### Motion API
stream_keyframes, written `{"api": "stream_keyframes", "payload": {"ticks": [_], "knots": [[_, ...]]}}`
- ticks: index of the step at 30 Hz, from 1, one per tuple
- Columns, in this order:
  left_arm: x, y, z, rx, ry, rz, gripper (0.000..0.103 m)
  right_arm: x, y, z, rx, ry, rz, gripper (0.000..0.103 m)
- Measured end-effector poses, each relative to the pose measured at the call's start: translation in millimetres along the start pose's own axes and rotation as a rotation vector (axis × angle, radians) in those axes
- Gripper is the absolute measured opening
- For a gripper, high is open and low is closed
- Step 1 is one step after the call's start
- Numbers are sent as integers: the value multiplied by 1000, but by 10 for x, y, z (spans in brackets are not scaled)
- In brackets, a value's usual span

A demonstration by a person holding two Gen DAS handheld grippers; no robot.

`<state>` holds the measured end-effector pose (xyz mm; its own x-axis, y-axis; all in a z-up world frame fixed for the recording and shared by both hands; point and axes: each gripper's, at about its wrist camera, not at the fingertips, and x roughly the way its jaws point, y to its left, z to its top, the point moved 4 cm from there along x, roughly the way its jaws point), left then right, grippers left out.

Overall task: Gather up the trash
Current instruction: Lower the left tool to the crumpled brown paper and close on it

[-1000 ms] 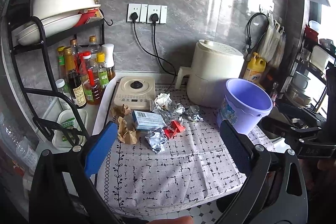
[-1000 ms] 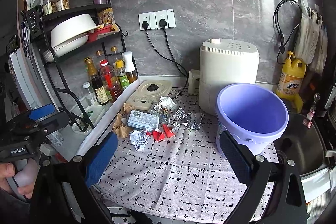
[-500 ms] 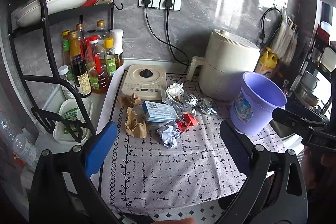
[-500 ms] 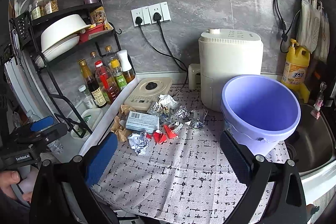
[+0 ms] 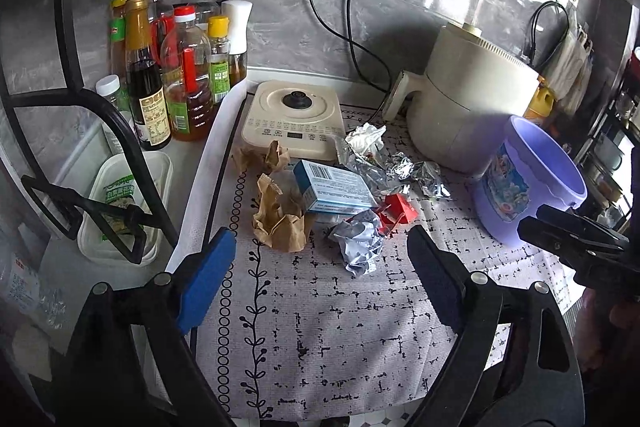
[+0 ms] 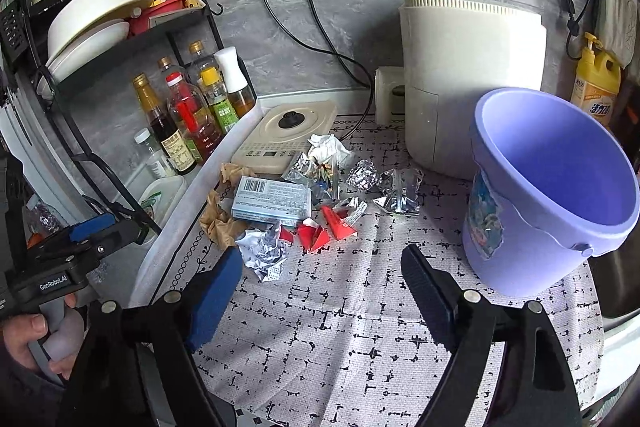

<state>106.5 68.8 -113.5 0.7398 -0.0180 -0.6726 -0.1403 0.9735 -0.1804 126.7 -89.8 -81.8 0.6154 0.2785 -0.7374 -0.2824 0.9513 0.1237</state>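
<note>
While jaws gape, left gripper (image 5: 320,263) hovers over trash (image 5: 356,247).

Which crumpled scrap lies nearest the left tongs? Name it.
The grey-white crumpled paper ball, lying apart at the front edge of the pile. The brown paper sits further left, and the foil pieces lie behind, toward the air fryer.

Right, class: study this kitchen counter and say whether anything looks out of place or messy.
Yes. A heap of litter sits on the patterned cloth beside the induction cooker: crumpled foil, brown paper, a blue box and red scraps. The purple bucket next to it looks empty.
</note>
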Motion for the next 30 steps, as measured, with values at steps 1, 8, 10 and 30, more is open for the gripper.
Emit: {"api": "stream_keyframes", "payload": {"ticks": [1,8,10,30], "knots": [[65,32,-7,-5,10,-6,80,54,18,-7,-1,6,4,75],[496,181,-35,4,76,-4,75,436,115,-52,19,63,28,70],[603,225,-37,0,92,-8,75,545,139,-64,25,81,37,69],[1657,388,-223,6,222,-27,39,1206,257,-181,98,186,77,68]]}}
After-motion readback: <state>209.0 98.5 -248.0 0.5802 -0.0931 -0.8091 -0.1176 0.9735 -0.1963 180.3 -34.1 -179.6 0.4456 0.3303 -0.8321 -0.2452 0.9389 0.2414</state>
